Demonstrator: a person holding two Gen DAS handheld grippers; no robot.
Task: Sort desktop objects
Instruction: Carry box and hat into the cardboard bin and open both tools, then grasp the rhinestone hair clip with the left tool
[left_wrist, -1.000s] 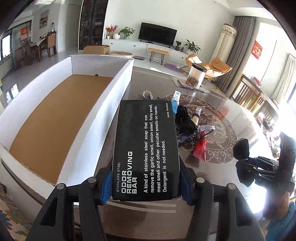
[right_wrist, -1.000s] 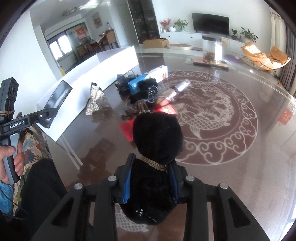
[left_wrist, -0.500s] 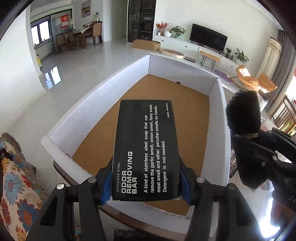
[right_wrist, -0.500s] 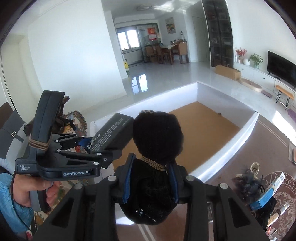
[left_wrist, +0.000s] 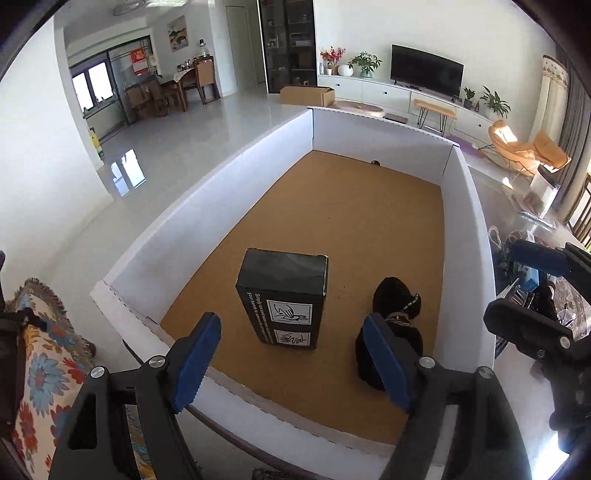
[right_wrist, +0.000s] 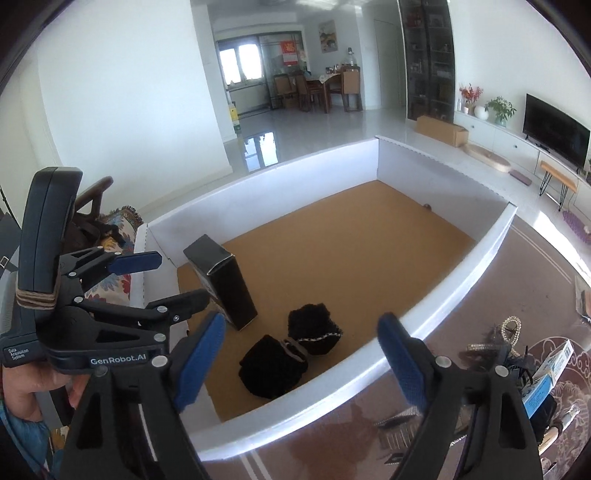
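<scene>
Both grippers, left gripper (left_wrist: 291, 360) and right gripper (right_wrist: 303, 363), hang empty, jaws opening, over the white-walled cardboard tray (right_wrist: 469, 258). Inside it lie the black printed carton (left_wrist: 282, 295) and black fuzzy pouch (right_wrist: 291, 354). Remaining clutter (right_wrist: 517, 354) sits outside its right wall, nearer the right gripper.

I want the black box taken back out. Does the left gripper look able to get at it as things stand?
Probably yes: the left gripper, jaws opening and empty, sits right above the black box in the open-topped white tray, nothing between.
</scene>
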